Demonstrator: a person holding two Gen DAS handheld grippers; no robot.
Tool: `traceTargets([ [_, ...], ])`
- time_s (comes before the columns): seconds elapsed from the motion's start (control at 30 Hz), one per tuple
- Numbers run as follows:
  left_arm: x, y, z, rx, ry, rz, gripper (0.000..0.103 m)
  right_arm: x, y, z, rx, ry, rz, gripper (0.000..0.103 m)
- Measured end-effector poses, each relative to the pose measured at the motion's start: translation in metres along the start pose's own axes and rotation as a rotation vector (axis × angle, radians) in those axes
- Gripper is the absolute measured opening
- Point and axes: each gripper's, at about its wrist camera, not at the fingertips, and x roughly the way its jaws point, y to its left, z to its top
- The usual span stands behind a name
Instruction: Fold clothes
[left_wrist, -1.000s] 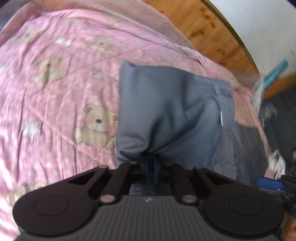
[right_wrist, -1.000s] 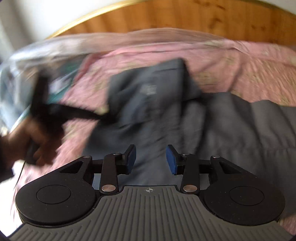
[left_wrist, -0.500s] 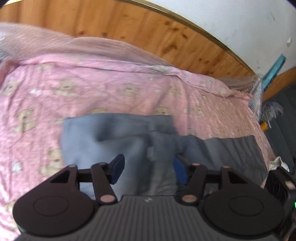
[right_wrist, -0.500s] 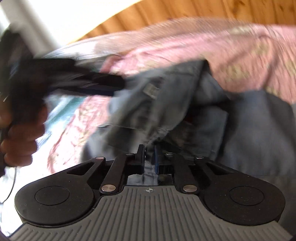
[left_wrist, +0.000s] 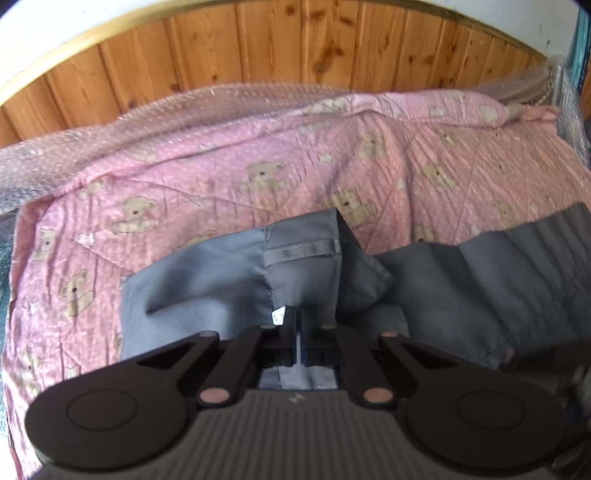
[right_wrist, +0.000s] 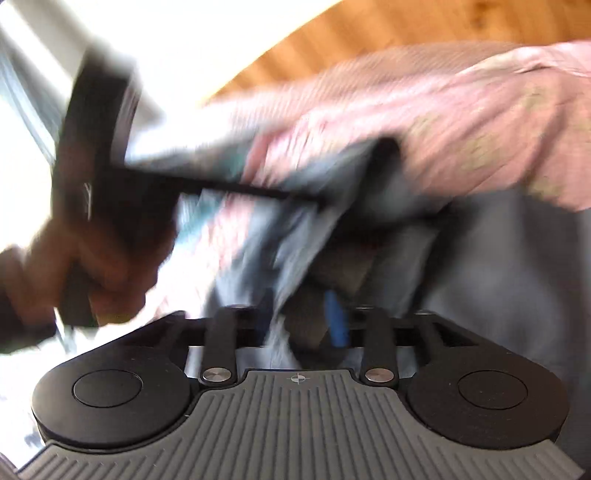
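Note:
Grey trousers (left_wrist: 221, 280) lie rumpled on a pink teddy-bear quilt (left_wrist: 184, 192). My left gripper (left_wrist: 298, 325) is shut on a raised fold of the trousers, right beside a small white label (left_wrist: 277, 316). The right wrist view is badly blurred. In it my right gripper (right_wrist: 299, 325) stands open, its linkage arms upright. One blue pad (right_wrist: 336, 326) shows, while grey cloth (right_wrist: 498, 277) hangs between the fingers and hides the other pad. A hand (right_wrist: 103, 266) at the left holds the left gripper (right_wrist: 317, 199), whose black fingers reach into the cloth.
A wooden panelled wall (left_wrist: 295, 44) runs behind the bed. Bubble wrap (left_wrist: 184, 107) lies along the quilt's far edge. More of the trousers (left_wrist: 498, 266) spreads to the right, towards a dark blurred shape at the lower right.
My left gripper, open half a second ago, has closed on the trousers fold. My right gripper, shut half a second ago, has spread apart. The right view swings fast.

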Motion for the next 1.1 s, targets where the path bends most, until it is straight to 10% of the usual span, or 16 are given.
traceTargets([
  [0.27,-0.026,-0.001,-0.001,-0.084,-0.079,0.001,0.001,0.043,-0.080,0.071,0.328,-0.037,-0.043,0.048],
  [0.47,-0.024,0.002,0.001,-0.102,-0.075,-0.029,0.002,0.067,-0.068,0.033,0.407,0.166,0.124,0.032],
  [0.8,0.071,-0.015,-0.012,-0.066,0.088,-0.119,0.002,0.062,-0.123,-0.011,0.679,0.123,0.058,0.009],
  [1.1,0.038,0.013,-0.024,-0.304,0.000,-0.234,0.011,0.020,-0.058,0.053,0.334,-0.027,-0.025,0.033],
])
